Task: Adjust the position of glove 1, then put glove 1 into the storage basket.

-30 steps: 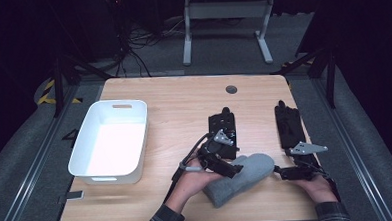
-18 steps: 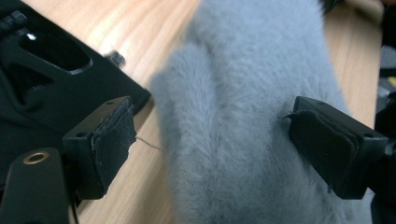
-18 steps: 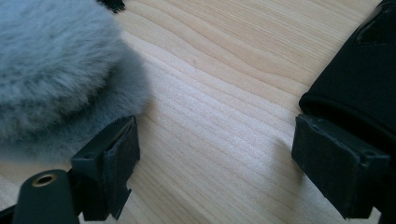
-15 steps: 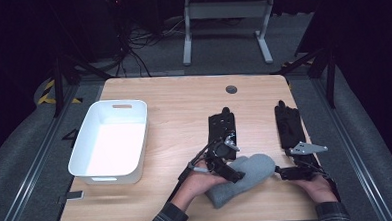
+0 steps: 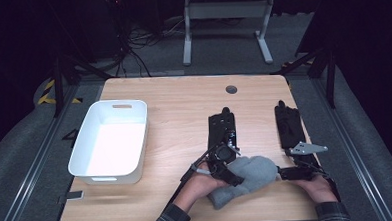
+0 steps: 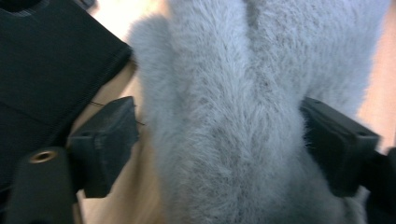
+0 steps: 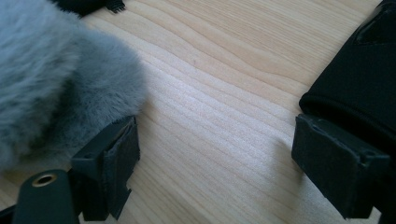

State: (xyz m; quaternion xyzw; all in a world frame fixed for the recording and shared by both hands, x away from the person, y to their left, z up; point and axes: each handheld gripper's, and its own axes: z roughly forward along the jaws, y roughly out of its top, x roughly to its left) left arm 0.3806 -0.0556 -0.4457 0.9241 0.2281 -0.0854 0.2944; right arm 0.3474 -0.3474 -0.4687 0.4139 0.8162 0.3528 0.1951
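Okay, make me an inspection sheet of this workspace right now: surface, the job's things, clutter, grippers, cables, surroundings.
Surface: wooden table, round hole at far edge.
Job's things: grey fluffy mitten at near edge; two black gloves, one mid-table, one at right.
Clutter: white bin at left; inside looks empty.
Grippers: left gripper straddles the mitten, jaws just been closing, left pad not yet pressing; right gripper open over bare wood beside the mitten.
Cables: black cables on the floor behind the table.
Surroundings: dark room, metal stand behind.

Fluffy grey plush cloth [image 5: 247, 176], matt wooden table [image 5: 178, 98]
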